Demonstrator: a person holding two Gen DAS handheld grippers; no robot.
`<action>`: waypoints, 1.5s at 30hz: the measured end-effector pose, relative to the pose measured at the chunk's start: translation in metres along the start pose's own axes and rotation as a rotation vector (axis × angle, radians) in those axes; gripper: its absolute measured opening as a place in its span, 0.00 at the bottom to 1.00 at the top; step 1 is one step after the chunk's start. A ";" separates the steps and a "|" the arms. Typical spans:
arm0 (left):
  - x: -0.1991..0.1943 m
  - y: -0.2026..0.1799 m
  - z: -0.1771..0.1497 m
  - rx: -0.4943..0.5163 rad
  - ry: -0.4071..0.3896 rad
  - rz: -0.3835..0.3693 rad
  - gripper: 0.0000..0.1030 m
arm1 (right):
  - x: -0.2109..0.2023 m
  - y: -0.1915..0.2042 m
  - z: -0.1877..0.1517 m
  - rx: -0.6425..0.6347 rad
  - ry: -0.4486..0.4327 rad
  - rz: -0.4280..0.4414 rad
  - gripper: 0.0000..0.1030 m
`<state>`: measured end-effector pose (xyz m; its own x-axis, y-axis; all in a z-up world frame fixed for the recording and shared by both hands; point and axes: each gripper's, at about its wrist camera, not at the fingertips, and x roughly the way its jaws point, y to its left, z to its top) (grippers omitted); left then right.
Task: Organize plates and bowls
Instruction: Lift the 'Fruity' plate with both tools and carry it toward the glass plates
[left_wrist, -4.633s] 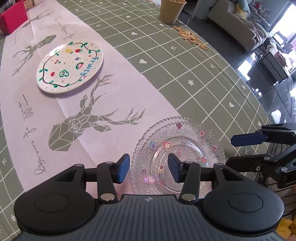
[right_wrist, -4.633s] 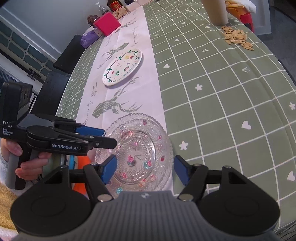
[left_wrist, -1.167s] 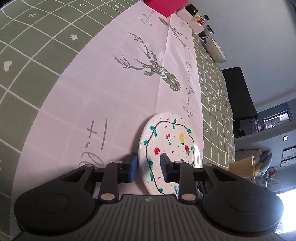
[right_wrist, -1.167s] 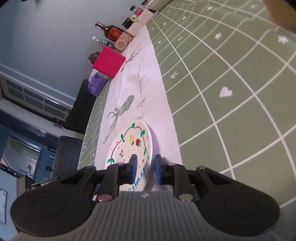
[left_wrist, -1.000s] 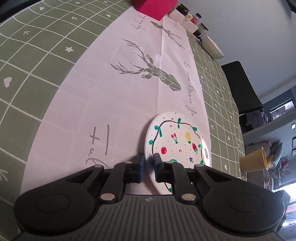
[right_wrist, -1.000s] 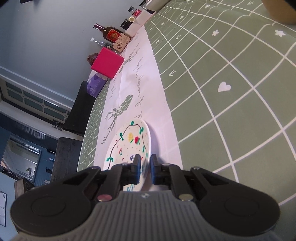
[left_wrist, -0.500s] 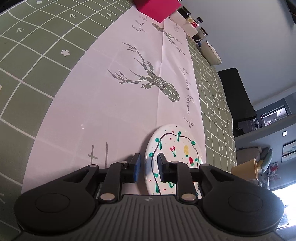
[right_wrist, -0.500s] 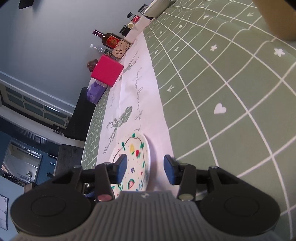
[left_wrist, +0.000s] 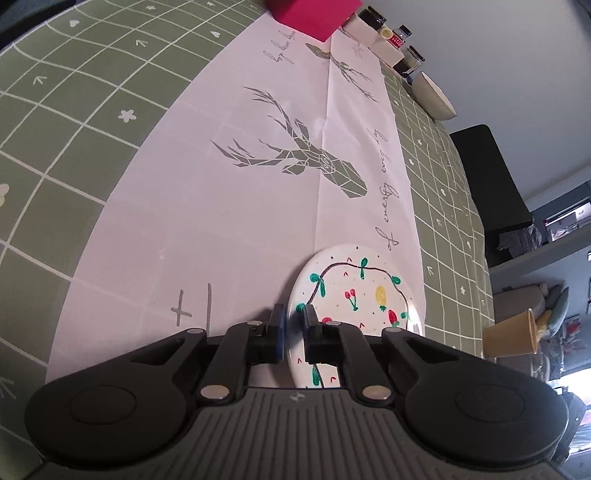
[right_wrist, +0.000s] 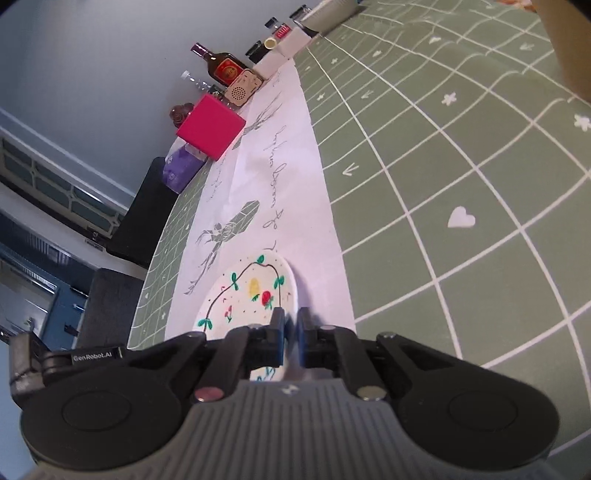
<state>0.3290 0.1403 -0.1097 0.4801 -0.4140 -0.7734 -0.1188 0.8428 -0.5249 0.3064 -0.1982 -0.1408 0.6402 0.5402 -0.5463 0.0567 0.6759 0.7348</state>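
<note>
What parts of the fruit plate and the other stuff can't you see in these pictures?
- Left wrist view: the fruit plate's near part is hidden behind the left gripper.
- Right wrist view: the plate's lettering is covered by the right gripper.
- Right wrist view: the bottle's label is too small to read.
- Left wrist view: the bowl's inside faces away.

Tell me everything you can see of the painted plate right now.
The painted plate is round, white, ceramic-looking, with a dark vine ring, green leaves, cherries, a pineapple and strawberries. It lies on the white deer-print runner. The left gripper and right gripper are each shut on its rim, at opposite edges.
</note>
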 end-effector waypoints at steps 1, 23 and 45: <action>0.000 -0.004 -0.002 0.015 -0.003 0.015 0.10 | 0.000 -0.003 0.001 0.028 0.000 0.012 0.05; -0.077 -0.056 -0.048 0.175 0.120 -0.089 0.13 | -0.097 0.025 0.002 0.055 -0.100 0.067 0.05; -0.112 -0.065 -0.148 0.391 0.297 -0.105 0.13 | -0.215 0.001 -0.105 0.186 -0.029 0.081 0.05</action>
<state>0.1546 0.0810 -0.0410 0.1968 -0.5359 -0.8210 0.2791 0.8334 -0.4771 0.0879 -0.2612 -0.0653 0.6704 0.5723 -0.4723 0.1427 0.5253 0.8389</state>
